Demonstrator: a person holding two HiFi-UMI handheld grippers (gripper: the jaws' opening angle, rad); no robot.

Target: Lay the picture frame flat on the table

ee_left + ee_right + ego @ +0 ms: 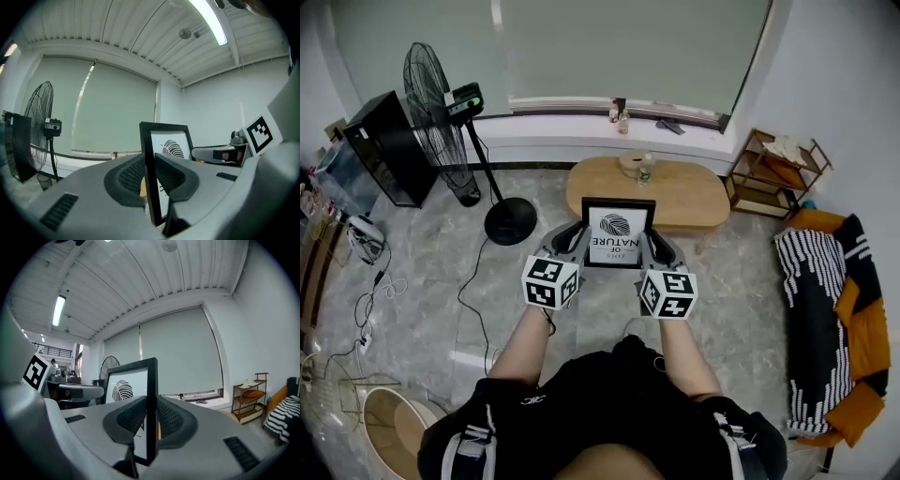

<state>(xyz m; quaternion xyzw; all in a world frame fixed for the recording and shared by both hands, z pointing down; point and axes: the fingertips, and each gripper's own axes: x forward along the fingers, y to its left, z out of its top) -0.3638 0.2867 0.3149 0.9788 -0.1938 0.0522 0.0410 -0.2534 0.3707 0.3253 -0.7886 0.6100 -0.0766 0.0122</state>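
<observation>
Picture frame (619, 232) is held upright, seen over the near edge of the wooden table (703, 197), left gripper (574, 242) clamped on its left edge, right gripper (658, 246) clamped on its right.

Grips the picture frame (619, 232) from both sides. Clamps the left tool (149, 171) on the frame's left edge, jaws pressed against the black border front and back. Clamps the right tool (151, 416) the same way on the frame's right edge. Extends the bare left forearm (525, 342) and right forearm (682, 352) toward the frame, roughly parallel.
</observation>
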